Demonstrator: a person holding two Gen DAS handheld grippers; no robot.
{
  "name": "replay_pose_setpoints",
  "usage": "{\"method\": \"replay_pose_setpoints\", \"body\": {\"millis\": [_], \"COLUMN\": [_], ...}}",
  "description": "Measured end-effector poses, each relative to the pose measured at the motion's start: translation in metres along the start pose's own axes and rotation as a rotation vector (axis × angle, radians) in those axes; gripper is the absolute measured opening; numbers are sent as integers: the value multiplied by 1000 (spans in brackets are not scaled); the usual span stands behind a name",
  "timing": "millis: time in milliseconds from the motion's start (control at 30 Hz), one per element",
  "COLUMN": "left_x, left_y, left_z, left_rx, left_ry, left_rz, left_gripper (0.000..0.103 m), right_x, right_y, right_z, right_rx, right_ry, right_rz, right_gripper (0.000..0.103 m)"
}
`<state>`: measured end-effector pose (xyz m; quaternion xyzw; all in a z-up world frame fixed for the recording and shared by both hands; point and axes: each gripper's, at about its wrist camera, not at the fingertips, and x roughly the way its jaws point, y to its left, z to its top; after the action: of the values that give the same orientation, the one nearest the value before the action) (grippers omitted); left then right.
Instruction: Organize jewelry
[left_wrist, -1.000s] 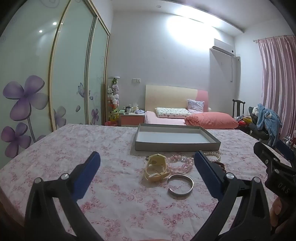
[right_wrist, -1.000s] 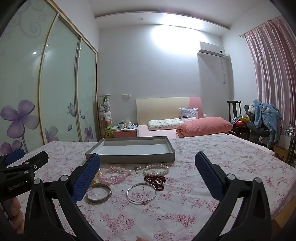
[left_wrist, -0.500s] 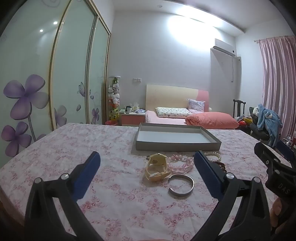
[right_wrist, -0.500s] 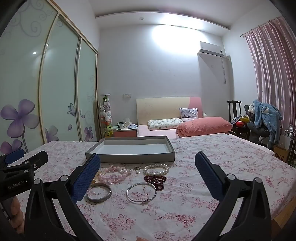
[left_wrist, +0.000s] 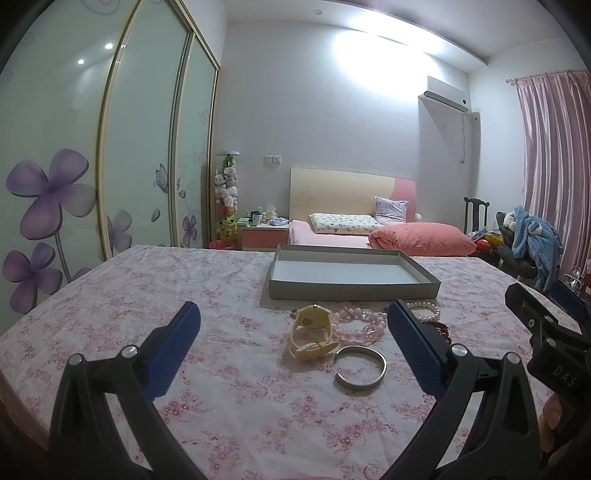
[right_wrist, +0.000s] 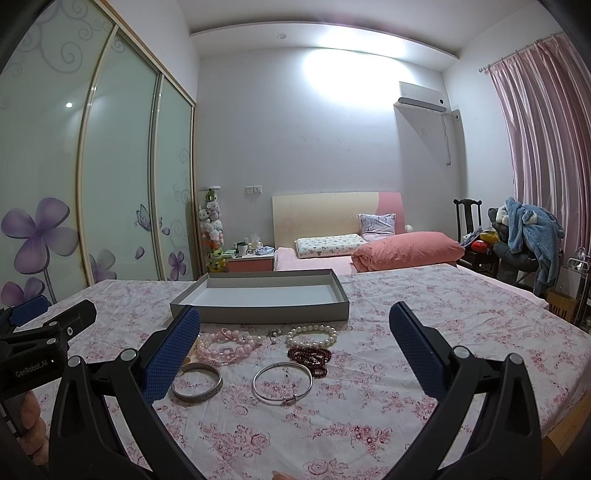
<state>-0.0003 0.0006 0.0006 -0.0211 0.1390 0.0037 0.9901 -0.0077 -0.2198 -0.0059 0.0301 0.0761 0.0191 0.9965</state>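
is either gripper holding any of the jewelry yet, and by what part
No, nothing is held. The left gripper and right gripper are both open and empty; the watch and bracelets lie untouched on the tablecloth.

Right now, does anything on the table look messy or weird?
Nothing is broken. The grey shallow box is empty while the jewelry lies loose in front of it, and the dark red bead bracelet overlaps the thin silver bangle.
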Motion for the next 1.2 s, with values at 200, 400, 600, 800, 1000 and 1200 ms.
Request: {"method": "replay_pose_setpoints", "body": {"millis": [200,400,600,800,1000,1200], "left_x": [0,0,0,1,0,1], "left_y": [0,0,0,-1,-1,-1], "left_z": [0,0,0,0,0,0], "left_rx": [-1,-1,-1,1,1,1], "left_ry": [0,0,0,0,0,1], "left_rz": [1,1,1,1,1,1], "left_gripper": [99,99,99,99,99,99], "right_x": [0,0,0,0,0,0], "right_y": [1,1,0,-1,-2,-2], "right_z": [0,-2,-3,-3,-3,-3], "right_rx": [0,0,1,0,1,2], "right_ry": [1,1,2,2,3,4], "right_rz": [0,0,0,0,0,1], "right_gripper": [101,101,101,101,101,101]}}
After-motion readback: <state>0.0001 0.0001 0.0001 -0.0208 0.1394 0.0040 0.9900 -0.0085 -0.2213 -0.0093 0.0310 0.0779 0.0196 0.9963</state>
